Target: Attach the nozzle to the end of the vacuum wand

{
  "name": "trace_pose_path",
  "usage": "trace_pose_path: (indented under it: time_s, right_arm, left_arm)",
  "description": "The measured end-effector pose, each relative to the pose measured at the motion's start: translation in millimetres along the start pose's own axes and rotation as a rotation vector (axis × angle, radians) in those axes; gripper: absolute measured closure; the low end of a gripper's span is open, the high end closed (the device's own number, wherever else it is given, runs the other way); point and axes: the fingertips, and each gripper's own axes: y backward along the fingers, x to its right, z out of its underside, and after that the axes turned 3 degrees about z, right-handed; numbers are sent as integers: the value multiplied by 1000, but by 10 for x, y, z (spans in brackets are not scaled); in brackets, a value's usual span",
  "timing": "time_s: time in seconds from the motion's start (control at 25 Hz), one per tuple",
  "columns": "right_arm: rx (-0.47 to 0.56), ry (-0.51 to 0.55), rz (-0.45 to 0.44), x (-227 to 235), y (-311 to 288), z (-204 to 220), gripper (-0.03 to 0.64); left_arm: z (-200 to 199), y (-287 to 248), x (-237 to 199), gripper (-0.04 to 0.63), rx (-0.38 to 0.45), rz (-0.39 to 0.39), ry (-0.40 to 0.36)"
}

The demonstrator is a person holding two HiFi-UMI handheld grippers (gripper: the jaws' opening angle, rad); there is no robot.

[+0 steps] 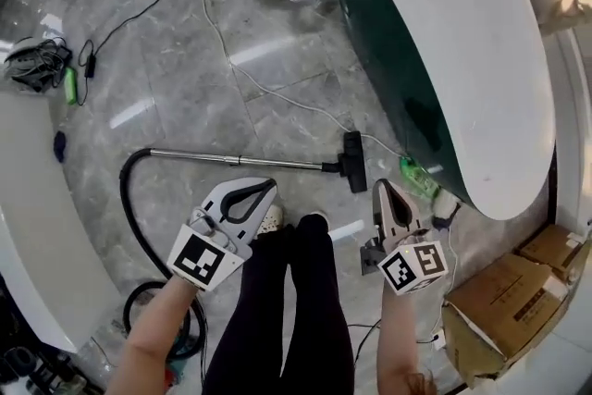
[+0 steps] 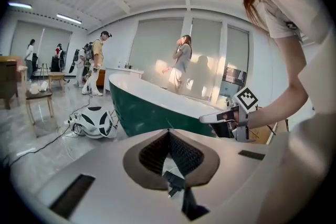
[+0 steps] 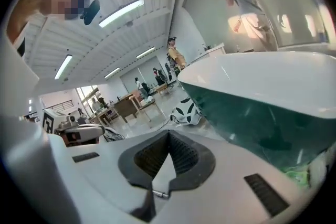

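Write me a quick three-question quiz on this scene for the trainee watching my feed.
1. True or false: the black floor nozzle sits at the end of the shiny metal vacuum wand, which lies on the grey marble floor.
2. Choose one: the jaws of the left gripper are A) shut with nothing between them, B) wide open, C) shut on the wand.
3. Fill in: in the head view, the black hose joins the wand at its ___ end (left or right).

Key: 1 true; 2 A; 3 left.
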Motion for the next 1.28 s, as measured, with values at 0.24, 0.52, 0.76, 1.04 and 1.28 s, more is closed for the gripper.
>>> trace_pose_path:
  time_s: [0.24,0.52,0.76,1.04,1.28]
  right_arm:
    - [101,-178,-118,-810,564,-902,603]
    - [154,-190,-65,-1457,1003,-1535,603]
    - [206,-142,89,-1577,1499,-1743,603]
    - [212,-34,163,-1292,1829,-1856,603]
    - [213,68,138,-1445,1900,-1871,603]
  left_arm:
    - [-957,632,229,586,-20,-70,1]
    - [-1936,1195,628,586,36,-100,-45]
    - [-2108,1595,845,586,81,-129,-44]
    - [-2004,1669,799,586,107,-142,1]
    - [-2007,1706,801,586,137,-137,21]
